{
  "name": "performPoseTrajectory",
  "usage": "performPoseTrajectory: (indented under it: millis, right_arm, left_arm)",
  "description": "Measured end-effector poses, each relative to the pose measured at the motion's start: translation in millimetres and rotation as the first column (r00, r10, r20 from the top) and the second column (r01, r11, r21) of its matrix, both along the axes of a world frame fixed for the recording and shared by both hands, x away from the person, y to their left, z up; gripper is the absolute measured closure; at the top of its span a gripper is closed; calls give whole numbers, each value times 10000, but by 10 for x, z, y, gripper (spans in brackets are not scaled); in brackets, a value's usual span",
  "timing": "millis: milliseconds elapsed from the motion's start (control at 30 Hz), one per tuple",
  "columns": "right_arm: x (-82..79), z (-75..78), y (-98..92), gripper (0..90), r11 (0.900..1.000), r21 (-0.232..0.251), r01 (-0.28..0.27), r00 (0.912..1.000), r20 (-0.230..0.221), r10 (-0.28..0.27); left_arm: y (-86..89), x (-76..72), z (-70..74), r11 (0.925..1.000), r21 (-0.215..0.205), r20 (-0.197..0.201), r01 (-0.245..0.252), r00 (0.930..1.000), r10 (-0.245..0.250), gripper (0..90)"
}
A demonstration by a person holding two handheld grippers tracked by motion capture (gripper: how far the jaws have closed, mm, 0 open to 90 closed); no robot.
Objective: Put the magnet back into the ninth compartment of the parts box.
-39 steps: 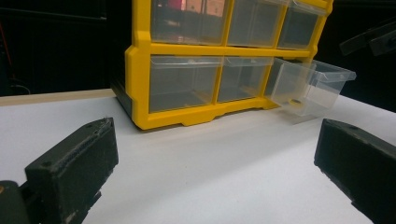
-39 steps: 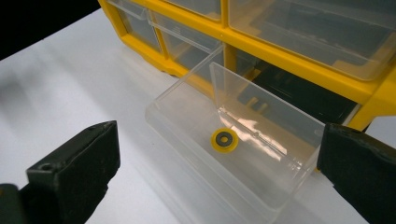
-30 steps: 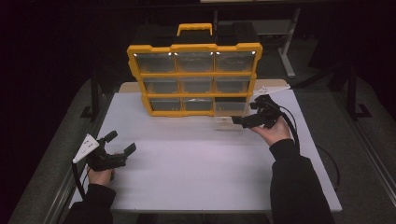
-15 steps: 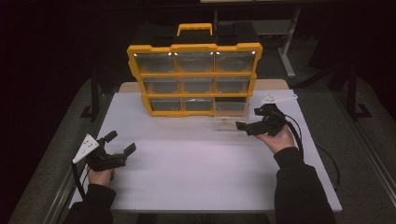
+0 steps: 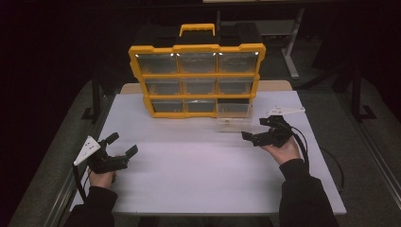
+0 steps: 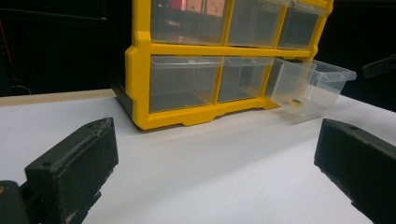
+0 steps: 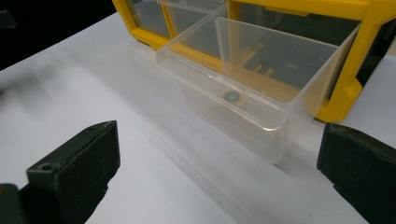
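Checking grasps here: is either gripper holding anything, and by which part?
Nothing is held. Left gripper and right gripper are both open; the drawer sits untouched.

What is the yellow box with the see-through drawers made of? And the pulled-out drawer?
The yellow box looks like hard moulded plastic: even colour, rounded edges, slight sheen. The pulled-out drawer looks like clear, glossy plastic rather than glass, probably: thin walls, and you see the small ring inside it right through them.

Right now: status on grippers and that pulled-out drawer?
Both grippers, left and right, open, empty. Clear drawer out of yellow organizer, small washer inside. Nothing in the way.
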State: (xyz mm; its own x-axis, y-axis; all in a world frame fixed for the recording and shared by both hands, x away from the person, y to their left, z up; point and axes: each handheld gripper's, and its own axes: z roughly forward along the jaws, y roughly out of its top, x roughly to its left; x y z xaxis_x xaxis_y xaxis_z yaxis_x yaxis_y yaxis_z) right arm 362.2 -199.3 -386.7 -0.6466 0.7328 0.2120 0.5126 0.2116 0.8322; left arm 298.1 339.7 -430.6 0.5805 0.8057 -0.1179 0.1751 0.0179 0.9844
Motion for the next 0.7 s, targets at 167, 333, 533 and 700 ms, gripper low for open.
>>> performPoseTrajectory:
  millis: [167,333,533,700]
  right_arm:
    - [-37,-39,-14,0,10000,55,49,10000,43,-49]
    - [-104,-127,-63,0,9996,270,106,9999,10,-106]
    - [-169,-194,-108,0,9991,380,163,9999,-57,-161]
    - [-232,-255,-135,0,9992,343,192,9998,-115,-188]
  left_arm:
    - [1,0,1,10000,10,6,12,10000,-12,0]
    - [-2,0,0,10000,8,-2,8,10000,-8,0]
    - [0,3,-2,10000,22,-10,7,10000,-7,0]
    - [3,1,-1,10000,-33,8,10,10000,-10,0]
